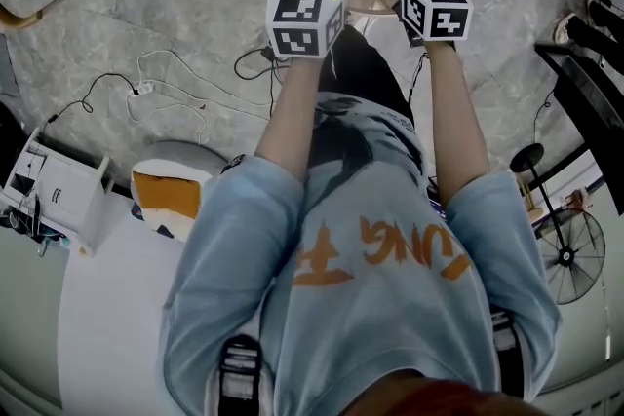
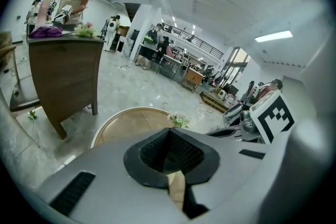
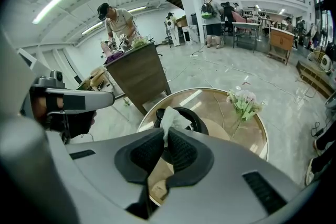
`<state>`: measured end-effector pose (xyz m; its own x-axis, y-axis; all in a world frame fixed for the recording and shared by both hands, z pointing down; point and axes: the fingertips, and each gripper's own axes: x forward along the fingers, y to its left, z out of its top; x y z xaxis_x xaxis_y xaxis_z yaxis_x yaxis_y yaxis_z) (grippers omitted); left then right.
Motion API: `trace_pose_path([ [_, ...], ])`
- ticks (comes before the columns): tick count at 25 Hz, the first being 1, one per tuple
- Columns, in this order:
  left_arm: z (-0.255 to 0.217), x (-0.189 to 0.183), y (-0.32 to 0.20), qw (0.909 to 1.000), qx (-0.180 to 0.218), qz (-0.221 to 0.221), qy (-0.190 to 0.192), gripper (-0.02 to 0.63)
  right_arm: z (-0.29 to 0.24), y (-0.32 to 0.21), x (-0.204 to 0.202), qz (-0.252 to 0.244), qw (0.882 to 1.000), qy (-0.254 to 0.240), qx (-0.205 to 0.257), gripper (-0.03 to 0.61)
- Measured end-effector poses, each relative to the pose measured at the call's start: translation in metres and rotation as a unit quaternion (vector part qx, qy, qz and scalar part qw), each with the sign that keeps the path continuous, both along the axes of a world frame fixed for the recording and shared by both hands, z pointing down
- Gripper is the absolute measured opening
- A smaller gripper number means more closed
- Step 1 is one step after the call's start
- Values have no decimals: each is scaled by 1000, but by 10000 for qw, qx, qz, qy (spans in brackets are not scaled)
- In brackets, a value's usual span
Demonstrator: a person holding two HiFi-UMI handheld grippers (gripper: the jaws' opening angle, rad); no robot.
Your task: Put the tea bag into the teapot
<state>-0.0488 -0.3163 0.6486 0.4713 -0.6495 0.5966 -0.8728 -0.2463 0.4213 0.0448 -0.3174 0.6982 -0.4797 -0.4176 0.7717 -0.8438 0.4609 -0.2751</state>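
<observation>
Brightly lit hall with a grey stone floor (image 1: 185, 15). White tea bag (image 3: 172, 118) pinched between the ribbed pads of the right gripper (image 3: 165, 136), with its upper part standing clear beyond the tips. Jaws nearly together, closed on the bag. Directly behind the bag in the right gripper view: black teapot (image 3: 197, 120), with its dark round mouth showing. Contact between bag and pot not determinable. Teapot standing on a round wooden table (image 3: 215, 113), toward the edge nearest the person. Sprig of pale flowers (image 3: 244, 102) lying on the same table, well apart from the pot. Left gripper (image 2: 169, 134) near the right one, over the near table edge, jaws pressed together with nothing between them. Beyond the table: dark wooden cabinet (image 3: 139, 73), with a person (image 3: 118, 21) working behind it.
</observation>
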Motion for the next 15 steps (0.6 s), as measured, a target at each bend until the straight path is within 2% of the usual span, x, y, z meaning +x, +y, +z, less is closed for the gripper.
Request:
trace_pose_path([
  [6, 5, -9, -6, 10000, -7, -28, -48, 25, 15, -14, -12, -20, 10000, 9, -84, 43],
  [11, 5, -13, -4, 10000, -37, -30, -40, 26, 22, -12, -14, 83, 9999, -30, -140, 153],
  [15, 1, -11, -3, 10000, -7, -44, -13, 26, 17, -4, -4, 245, 9996, -22, -104, 145],
])
